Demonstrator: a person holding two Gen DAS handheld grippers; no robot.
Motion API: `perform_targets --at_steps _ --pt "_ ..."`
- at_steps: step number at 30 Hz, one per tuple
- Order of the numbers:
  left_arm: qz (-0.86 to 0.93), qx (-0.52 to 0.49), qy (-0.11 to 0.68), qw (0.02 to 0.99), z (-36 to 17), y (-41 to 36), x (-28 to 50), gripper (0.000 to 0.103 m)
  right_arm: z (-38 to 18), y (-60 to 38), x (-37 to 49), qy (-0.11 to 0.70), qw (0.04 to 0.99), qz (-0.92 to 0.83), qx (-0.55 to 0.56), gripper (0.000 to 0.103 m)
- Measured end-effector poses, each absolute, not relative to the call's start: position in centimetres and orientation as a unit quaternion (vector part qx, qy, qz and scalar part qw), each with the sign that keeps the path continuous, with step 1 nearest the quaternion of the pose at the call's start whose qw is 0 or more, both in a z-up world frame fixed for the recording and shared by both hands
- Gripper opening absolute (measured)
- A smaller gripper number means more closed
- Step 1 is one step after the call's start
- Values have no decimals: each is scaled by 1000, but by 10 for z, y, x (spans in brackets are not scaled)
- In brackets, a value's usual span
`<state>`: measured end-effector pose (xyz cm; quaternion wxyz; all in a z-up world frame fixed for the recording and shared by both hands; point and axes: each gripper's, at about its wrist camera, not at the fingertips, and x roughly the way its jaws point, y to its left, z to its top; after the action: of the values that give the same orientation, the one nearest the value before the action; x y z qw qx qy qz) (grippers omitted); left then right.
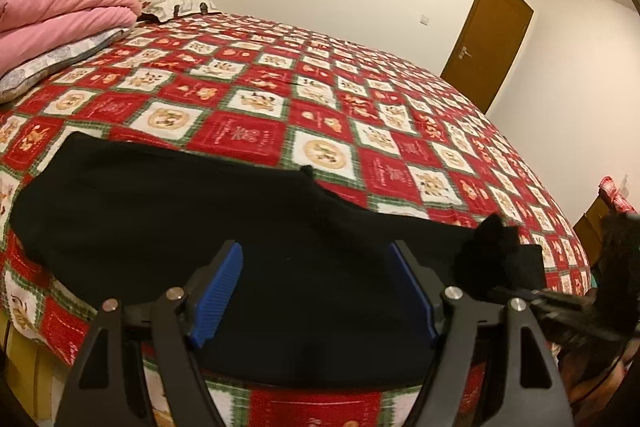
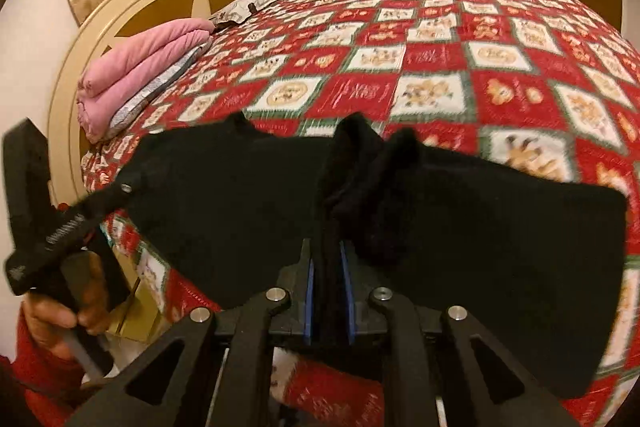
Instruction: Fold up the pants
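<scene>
Pants (image 2: pixel 224 211) pinched between right gripper (image 2: pixel 329 267) fingers; left gripper (image 1: pixel 316 267) spread above.

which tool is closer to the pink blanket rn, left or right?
Left, as far as the views show. The left tool hangs open over the black pants on the blanket's side; the right tool pinches the pants' bunched fold further away.

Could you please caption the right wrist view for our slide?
Right hand-held gripper shut on a bunched fold of black pants over a red checkered bedspread.
</scene>
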<state>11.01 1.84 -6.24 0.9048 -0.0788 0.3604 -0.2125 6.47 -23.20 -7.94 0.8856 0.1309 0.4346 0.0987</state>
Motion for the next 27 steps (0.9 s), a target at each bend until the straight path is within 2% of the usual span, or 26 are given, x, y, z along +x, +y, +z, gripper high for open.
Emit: perform_targets --at_steps 2,3,4,5,9,12,13,14,17,21,27 --pt "-210 -78 360 906 -64 23 113 78 -92 -230 65 435 876 125 168 38" --pt "-209 -79 361 905 -66 24 114 78 -93 -229 63 431 873 137 185 43" --pt "-208 -81 362 905 -67 27 116 78 -95 -227 62 422 870 150 204 55" --pt "-207 -82 364 905 -69 28 118 78 -94 -223 59 413 870 163 215 61" --pt "-203 -85 367 904 -71 32 121 78 -72 -224 42 367 866 217 261 60" --pt "-206 -80 364 905 -71 31 122 78 -47 -258 23 299 892 192 279 58" --pt "-204 -77 364 906 -72 30 123 78 -42 -270 19 286 902 167 276 49" --pt "-203 -76 366 905 -73 29 124 78 -40 -280 17 280 910 144 271 34" --pt "-204 -82 372 902 -76 27 125 78 -55 -285 28 325 915 82 226 12" --pt "-206 -73 377 900 -78 22 120 78 -94 -236 51 371 888 148 226 11" --pt "-215 -52 373 901 -73 15 112 78 -118 -208 64 374 873 191 250 11"
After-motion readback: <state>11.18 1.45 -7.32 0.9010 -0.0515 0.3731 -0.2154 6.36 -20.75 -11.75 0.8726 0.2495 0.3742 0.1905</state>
